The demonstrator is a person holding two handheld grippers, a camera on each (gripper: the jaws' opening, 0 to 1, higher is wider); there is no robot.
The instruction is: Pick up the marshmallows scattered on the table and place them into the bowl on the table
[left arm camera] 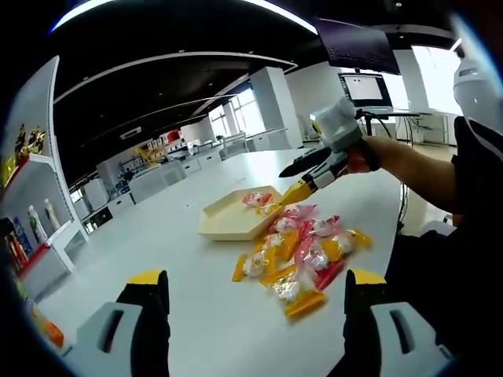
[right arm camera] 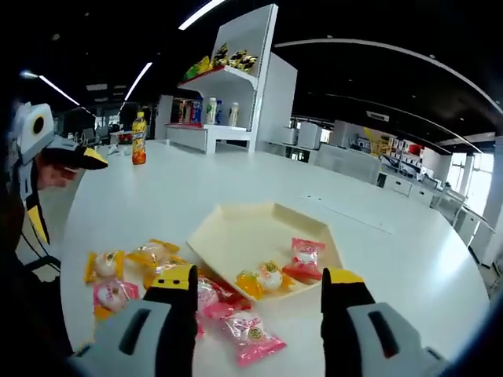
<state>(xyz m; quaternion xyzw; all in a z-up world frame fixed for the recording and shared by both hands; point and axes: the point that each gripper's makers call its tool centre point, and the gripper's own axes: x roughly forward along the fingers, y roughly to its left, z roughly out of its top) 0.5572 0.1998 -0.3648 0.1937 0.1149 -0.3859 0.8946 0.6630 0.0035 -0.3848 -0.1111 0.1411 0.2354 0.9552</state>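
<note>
A cream hexagonal bowl [left arm camera: 224, 224] [right arm camera: 236, 232] lies on the white table and holds a pink-wrapped marshmallow [right arm camera: 305, 255] and an orange-wrapped one [right arm camera: 267, 276]. Several more wrapped marshmallows [left arm camera: 302, 251] [right arm camera: 114, 294] lie in a loose pile on the table beside the bowl. My left gripper [left arm camera: 255, 276] is open and empty, low over the table short of the pile. Held by a hand, my right gripper [left arm camera: 288, 185] hovers above the pile at the bowl's near edge. In the right gripper view its jaws [right arm camera: 259, 275] stand wide apart with nothing between them.
A white shelf unit [right arm camera: 228, 86] [left arm camera: 35, 204] with bottles and snacks stands beyond the table. An orange drink bottle [right arm camera: 139, 137] stands on the far end of the table. The person's arm [left arm camera: 416, 165] reaches in from the right. Office desks fill the background.
</note>
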